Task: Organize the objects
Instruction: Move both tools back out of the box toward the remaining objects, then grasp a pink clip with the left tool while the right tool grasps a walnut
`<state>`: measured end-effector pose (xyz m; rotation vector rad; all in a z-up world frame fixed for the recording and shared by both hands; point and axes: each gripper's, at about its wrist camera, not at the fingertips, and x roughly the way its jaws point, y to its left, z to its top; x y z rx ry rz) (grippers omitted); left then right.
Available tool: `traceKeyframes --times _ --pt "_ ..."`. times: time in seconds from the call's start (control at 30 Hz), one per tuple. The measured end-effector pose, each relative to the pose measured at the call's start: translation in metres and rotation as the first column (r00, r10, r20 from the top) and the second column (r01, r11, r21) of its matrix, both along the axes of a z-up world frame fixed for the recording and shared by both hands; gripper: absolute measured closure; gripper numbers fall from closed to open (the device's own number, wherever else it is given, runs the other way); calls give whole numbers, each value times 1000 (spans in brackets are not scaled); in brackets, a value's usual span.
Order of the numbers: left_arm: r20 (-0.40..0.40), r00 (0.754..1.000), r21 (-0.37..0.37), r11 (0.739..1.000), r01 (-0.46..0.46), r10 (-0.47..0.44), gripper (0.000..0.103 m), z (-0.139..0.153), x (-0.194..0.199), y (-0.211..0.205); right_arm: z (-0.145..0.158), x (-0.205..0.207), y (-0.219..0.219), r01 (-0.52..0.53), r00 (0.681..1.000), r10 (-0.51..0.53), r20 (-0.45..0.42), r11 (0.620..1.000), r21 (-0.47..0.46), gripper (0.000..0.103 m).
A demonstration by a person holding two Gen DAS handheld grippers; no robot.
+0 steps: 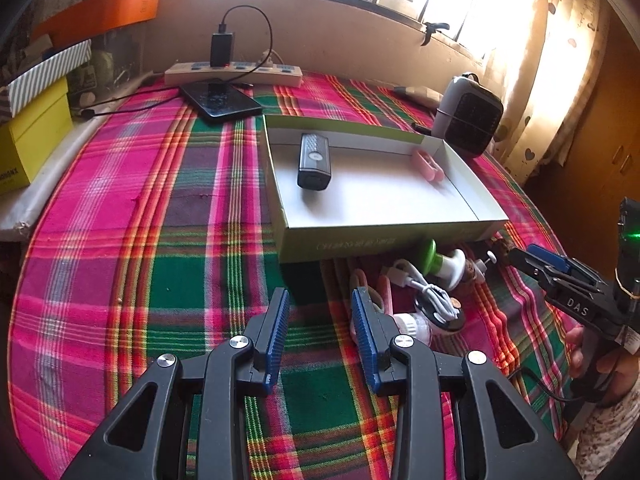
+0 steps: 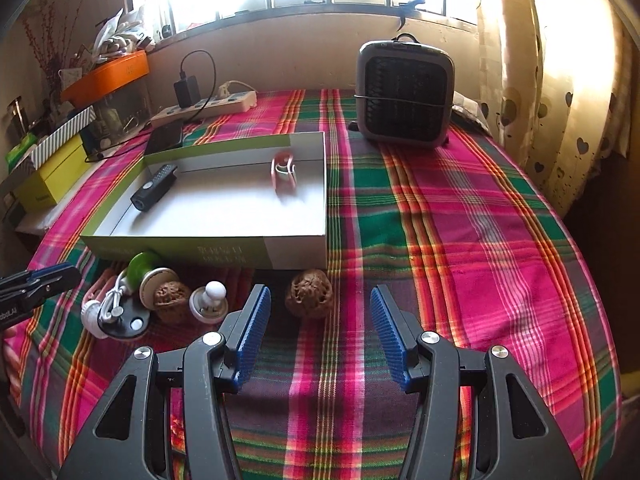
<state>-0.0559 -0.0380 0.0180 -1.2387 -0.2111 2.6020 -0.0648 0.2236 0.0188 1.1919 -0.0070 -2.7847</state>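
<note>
Desk: a desk under a bright plaid cloth [image 2: 440, 216] of pink, green and orange stripes.
Box: a wide, shallow cardboard box [image 2: 296, 252] with green outer walls and a white inside sits in the middle, open at the top.
In the box: a small black plastic gadget [image 2: 154, 188] lies at the left side. A pink clip with a white part [image 2: 283, 172] lies near the far wall, a little blurry.
Pile by the box: small things lie on the cloth just near the box's front wall.
Walnuts: two brown bumpy walnuts; one [image 2: 309, 294] sits alone, the other [image 2: 171, 298] sits among the pile to its left.
Other small things: a green and white round stamp-like toy [image 2: 146, 270], a white knob on a round base [image 2: 210, 300], and a white coiled cable on a black disc [image 2: 120, 316].
Left fingers: the left gripper [image 1: 320, 332] has blue ribbed fingers [image 1: 278, 332] set apart with nothing between them, over the cloth near the pile.
Right fingers: the right gripper [image 2: 320, 336] stands wide with nothing held; the lone walnut lies just past the tips.
Far away: a grey box-shaped fan heater [image 2: 404, 92] stands at the far right.
</note>
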Motion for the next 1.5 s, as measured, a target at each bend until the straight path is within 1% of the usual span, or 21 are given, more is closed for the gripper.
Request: traceKeyframes --times 0.23,0.57,0.7,0.83,1.03,1.07,1.1,1.17,1.37,1.5 --pt "6 1000 6 1000 25 -25 72 -2 3 6 -8 -9 -3 -2 999 2 40 1000 5 50" --pt "10 995 29 995 94 -95 72 -3 7 17 -14 -20 -5 -23 997 22 76 1000 15 50" --pt "12 993 15 993 114 -114 71 -3 9 22 -16 -23 -7 -39 995 38 90 999 13 50" --pt "15 993 11 993 114 -114 71 -3 8 23 -16 -24 -10 -52 995 50 90 998 21 50" --pt "30 994 -19 994 110 -109 71 -7 3 26 -16 -25 -11 -52 995 50 88 999 18 50" --pt "33 993 -26 993 111 -111 71 -8 2 27 -15 -25 -11 -52 995 50 88 998 18 51" --pt "35 993 -29 993 113 -112 71 -8 1 27 -15 -25 -11 -51 995 49 87 999 19 55" --pt "36 993 -33 993 115 -114 71 -9 -1 27 -15 -26 -11 -43 995 41 87 999 23 59" --pt "41 994 -41 994 102 -100 71 -11 -6 28 -15 -26 -11 -44 995 42 86 999 21 59" --pt "39 994 -49 994 100 -98 71 -11 -7 28 -15 -26 -10 -43 996 42 85 999 19 63"
